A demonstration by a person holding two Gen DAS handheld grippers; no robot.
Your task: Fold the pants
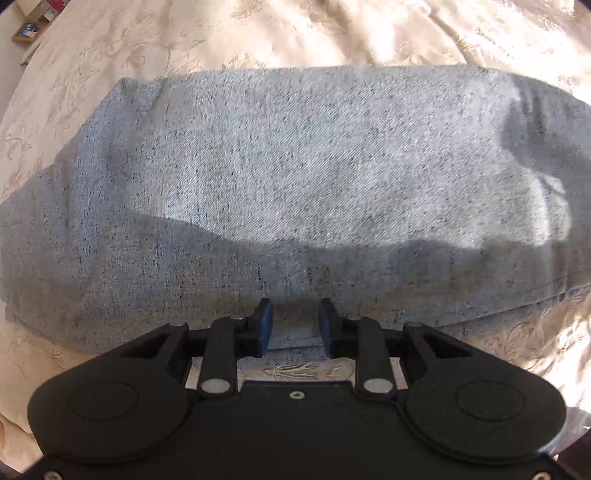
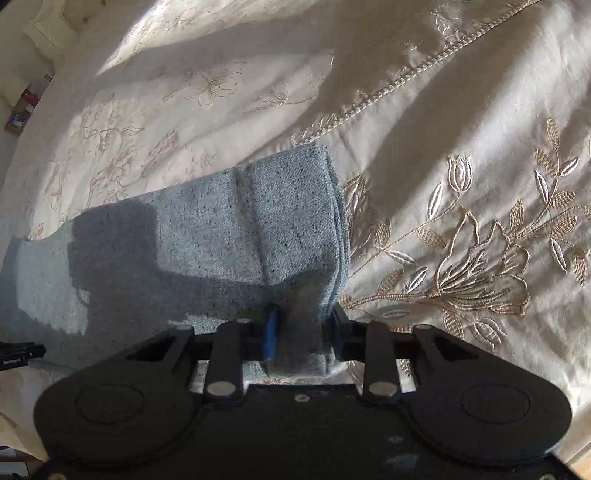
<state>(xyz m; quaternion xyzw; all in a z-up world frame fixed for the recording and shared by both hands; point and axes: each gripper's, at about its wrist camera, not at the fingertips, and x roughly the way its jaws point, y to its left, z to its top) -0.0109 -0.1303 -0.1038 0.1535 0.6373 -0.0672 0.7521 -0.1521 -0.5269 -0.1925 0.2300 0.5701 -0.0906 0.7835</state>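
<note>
Grippers: the left gripper (image 1: 295, 323) points down at the near edge of the pants (image 1: 295, 177), its blue-padded fingers (image 1: 265, 325) partly apart with the cloth's near hem between them; whether the pads press on it I cannot tell.
Right gripper: the right gripper (image 2: 304, 332) stands at the near right corner of the pants (image 2: 207, 243), jaws narrowed, a raised pleat of fabric between them and seemingly pinched.
Progress: the garment already lies as a compact, stacked oblong rather than spread legs, so I judge the main folds done; what seems left is one more fold or a squaring-up, then letting go.
Place: the pants lie on the bedspread (image 2: 461, 155), their long side along its near part, with the right end short of the corded seam (image 2: 388, 88) that runs toward the far right.
Pants material: pale blue-grey woven cloth with dark flecks and a diagonal twill grain, soft and thick; several layer edges (image 2: 341, 236) show stacked at the right end, and a stitched seam crosses the top layer.
Shape: rounded and puffy at the left end, straighter at the right, with shallow wrinkles.
Bedspread: cream, slightly glossy, embroidered with gold-beige flowers and leaves (image 2: 476, 273), rumpled, striped by sunlight and shadow.
Far: a small box of things (image 1: 27, 31) beyond the far left corner, too small to read.
</note>
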